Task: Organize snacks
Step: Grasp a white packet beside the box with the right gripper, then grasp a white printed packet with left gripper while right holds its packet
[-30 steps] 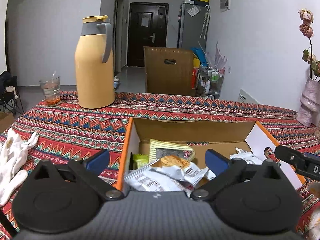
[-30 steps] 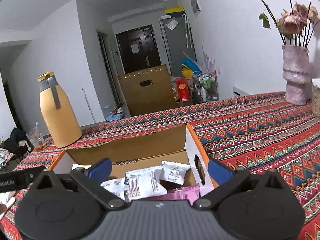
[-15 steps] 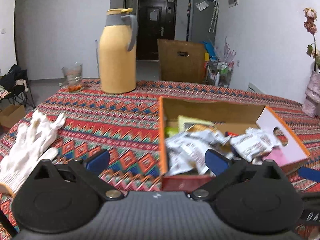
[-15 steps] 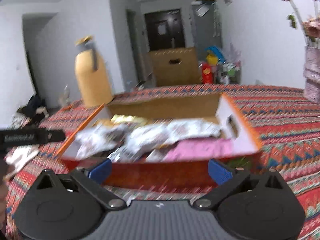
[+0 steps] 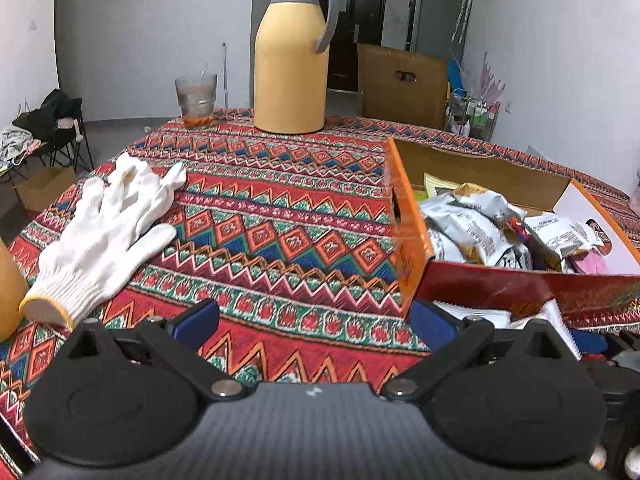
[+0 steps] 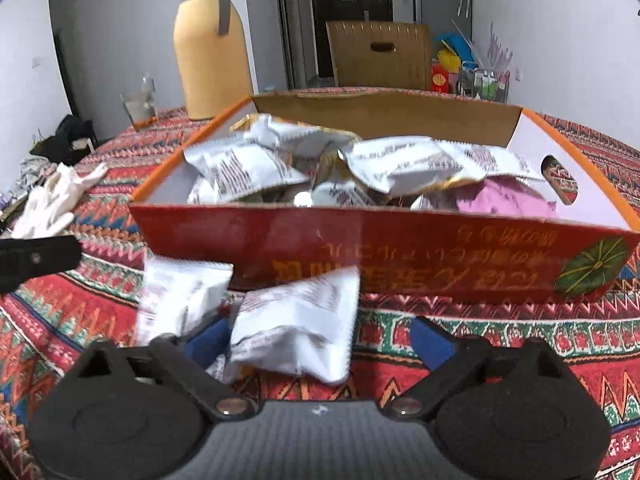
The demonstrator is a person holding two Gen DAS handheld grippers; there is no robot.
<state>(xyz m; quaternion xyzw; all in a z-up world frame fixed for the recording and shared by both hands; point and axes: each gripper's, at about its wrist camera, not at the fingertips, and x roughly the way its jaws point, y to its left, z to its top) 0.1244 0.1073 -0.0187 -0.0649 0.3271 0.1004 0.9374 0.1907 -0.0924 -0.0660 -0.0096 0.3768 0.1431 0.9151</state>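
while box [image 6: 400, 256] brims, two packets [image 6: 296, 332] lie outside.

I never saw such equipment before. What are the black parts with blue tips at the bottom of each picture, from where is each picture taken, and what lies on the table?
Those are two hand-held grippers, carried by a person; no robot arm is here. A camera on each looks forward along its fingers. One picture comes from the left gripper, open over bare tablecloth, holding nothing. The other comes from the right gripper; its jaws have just been closing a little around a white snack packet, not yet pressing it. A second packet lies beside it. Behind stands an orange cardboard box full of snacks. A white glove, a yellow thermos jug and a glass are also there.
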